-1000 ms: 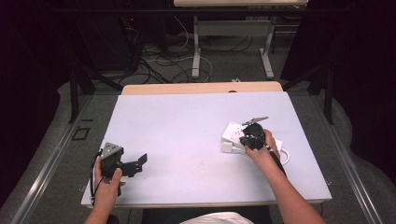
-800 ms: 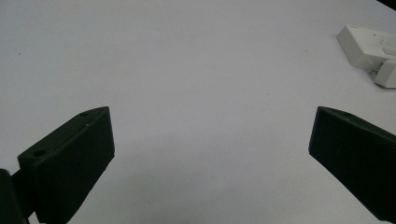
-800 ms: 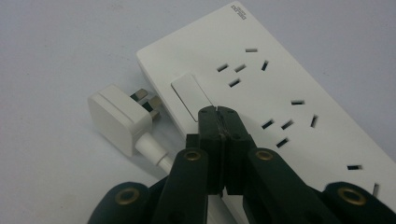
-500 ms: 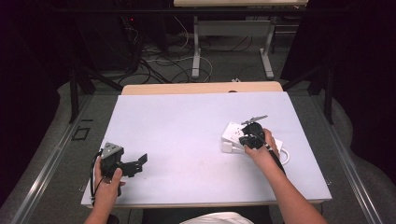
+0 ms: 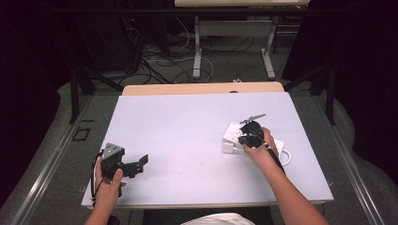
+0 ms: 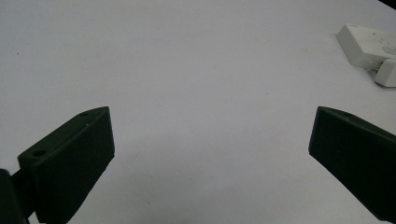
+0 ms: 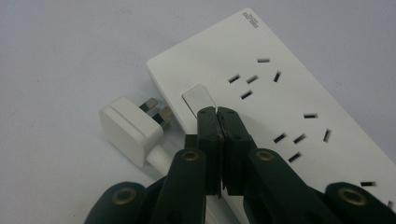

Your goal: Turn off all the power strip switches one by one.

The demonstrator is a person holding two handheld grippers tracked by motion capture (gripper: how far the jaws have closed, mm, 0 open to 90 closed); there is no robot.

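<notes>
A white power strip (image 7: 280,88) lies flat on the right part of the pale table (image 5: 187,126); it also appears as the power strip (image 5: 233,132) in the high view and as the power strip (image 6: 366,46) far off in the left gripper view. My right gripper (image 7: 217,112) is shut, nothing between its jaws, its tips resting at the strip's switch (image 7: 198,99). A white plug (image 7: 130,128) lies beside the strip's end, prongs toward it, unplugged. My left gripper (image 6: 210,140) stands open over bare table at the front left, also seen as the left gripper (image 5: 136,165).
The strip's white cable (image 5: 285,157) loops near the right forearm. The table's front edge (image 5: 202,205) runs close to both hands. Beyond the far edge stand desk legs (image 5: 197,47) and floor cables (image 5: 155,61).
</notes>
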